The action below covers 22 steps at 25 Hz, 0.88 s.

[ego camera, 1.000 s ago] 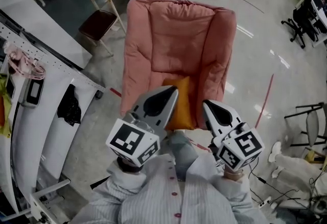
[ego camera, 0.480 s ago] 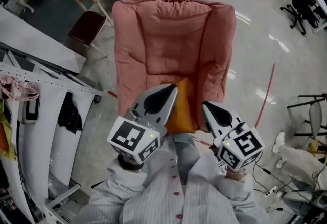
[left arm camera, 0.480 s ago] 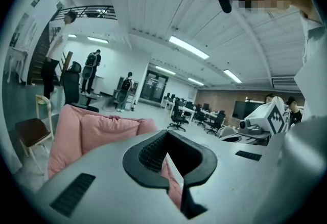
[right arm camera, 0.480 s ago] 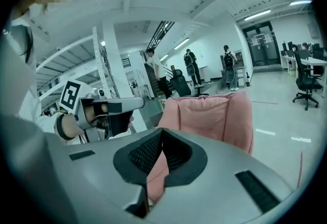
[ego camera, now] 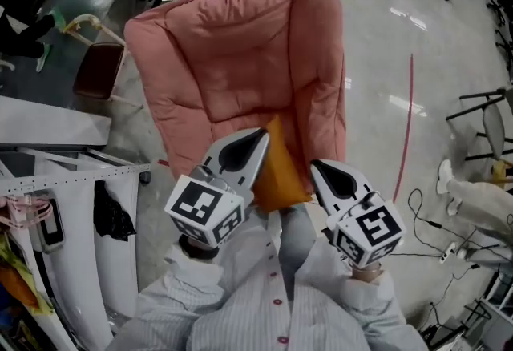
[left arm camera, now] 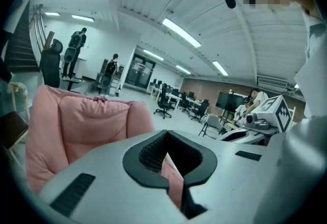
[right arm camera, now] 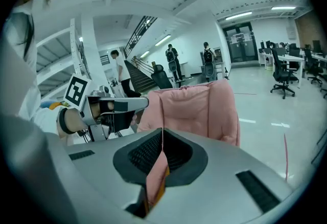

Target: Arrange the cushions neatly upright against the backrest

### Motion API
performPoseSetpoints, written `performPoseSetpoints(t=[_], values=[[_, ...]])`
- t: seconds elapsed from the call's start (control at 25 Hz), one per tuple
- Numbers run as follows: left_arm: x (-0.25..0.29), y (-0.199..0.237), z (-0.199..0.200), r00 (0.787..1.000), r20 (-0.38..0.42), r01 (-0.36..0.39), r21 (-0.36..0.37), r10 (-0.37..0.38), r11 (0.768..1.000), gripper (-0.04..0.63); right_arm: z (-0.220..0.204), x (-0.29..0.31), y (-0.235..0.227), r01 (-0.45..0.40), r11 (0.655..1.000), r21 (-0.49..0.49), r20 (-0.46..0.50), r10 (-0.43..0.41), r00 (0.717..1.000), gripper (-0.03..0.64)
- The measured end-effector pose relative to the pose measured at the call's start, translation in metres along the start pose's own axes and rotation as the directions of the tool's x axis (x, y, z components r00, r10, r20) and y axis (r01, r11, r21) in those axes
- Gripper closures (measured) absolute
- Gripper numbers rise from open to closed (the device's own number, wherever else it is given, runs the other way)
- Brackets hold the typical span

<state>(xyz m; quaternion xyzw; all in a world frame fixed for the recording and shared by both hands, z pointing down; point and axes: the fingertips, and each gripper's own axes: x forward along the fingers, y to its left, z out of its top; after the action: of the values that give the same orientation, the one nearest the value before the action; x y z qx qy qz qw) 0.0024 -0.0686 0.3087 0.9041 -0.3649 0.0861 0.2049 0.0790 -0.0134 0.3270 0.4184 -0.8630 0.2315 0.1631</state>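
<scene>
I am holding both tongs closed. The left gripper (ego camera: 258,135) and the right gripper (ego camera: 315,167) are each pressed together, with nothing I can see pinched in them. They are flanking the orange cushion (ego camera: 276,173), which is sitting at the near edge of the pink armchair (ego camera: 200,93), well short of the backrest (ego camera: 240,17). I judge they are framing it for a pickup. Padded arms are hemming the seat in left and right. Open floor is lying to the right, and a small chair (ego camera: 98,73) is standing far left.

Glossy grey floor (ego camera: 377,21), office chairs (right arm camera: 283,80), ceiling striplights (left arm camera: 180,32)
</scene>
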Motion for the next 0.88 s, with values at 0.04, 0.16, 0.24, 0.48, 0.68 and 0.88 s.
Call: performPoseSetpoints(t=[0.04,0.16,0.24,0.48,0.68,0.88], values=[[0.005,0.004,-0.008,1.0,-0.018,0.006,0.003,-0.006,1.0,0.584,-0.008,0.003,-0.005,0.019,1.0,0.012,-0.009,-0.019,1.0,0.602],[0.022,0.016,-0.035,0.996,-0.081,0.031,0.003,-0.03,1.0,0.584,-0.035,0.011,-0.02,0.068,0.996,0.058,-0.049,-0.065,0.997,0.601],[0.032,0.023,-0.055,0.991,-0.127,0.051,0.002,-0.05,0.999,0.583,-0.055,0.017,-0.028,0.091,0.992,0.088,-0.081,-0.084,0.993,0.601],[0.058,0.047,-0.115,0.967,-0.24,0.087,0.003,-0.084,0.996,0.583,-0.114,0.037,-0.045,0.134,0.98,0.148,-0.183,-0.106,0.977,0.6],[0.078,0.067,-0.167,0.944,-0.319,0.088,-0.012,-0.088,0.996,0.581,-0.175,0.049,-0.06,0.179,0.964,0.195,-0.273,-0.122,0.954,0.594],[0.103,0.082,-0.216,0.912,-0.399,0.093,-0.018,-0.092,0.996,0.516,-0.242,0.055,-0.075,0.241,0.94,0.243,-0.363,-0.143,0.921,0.56]])
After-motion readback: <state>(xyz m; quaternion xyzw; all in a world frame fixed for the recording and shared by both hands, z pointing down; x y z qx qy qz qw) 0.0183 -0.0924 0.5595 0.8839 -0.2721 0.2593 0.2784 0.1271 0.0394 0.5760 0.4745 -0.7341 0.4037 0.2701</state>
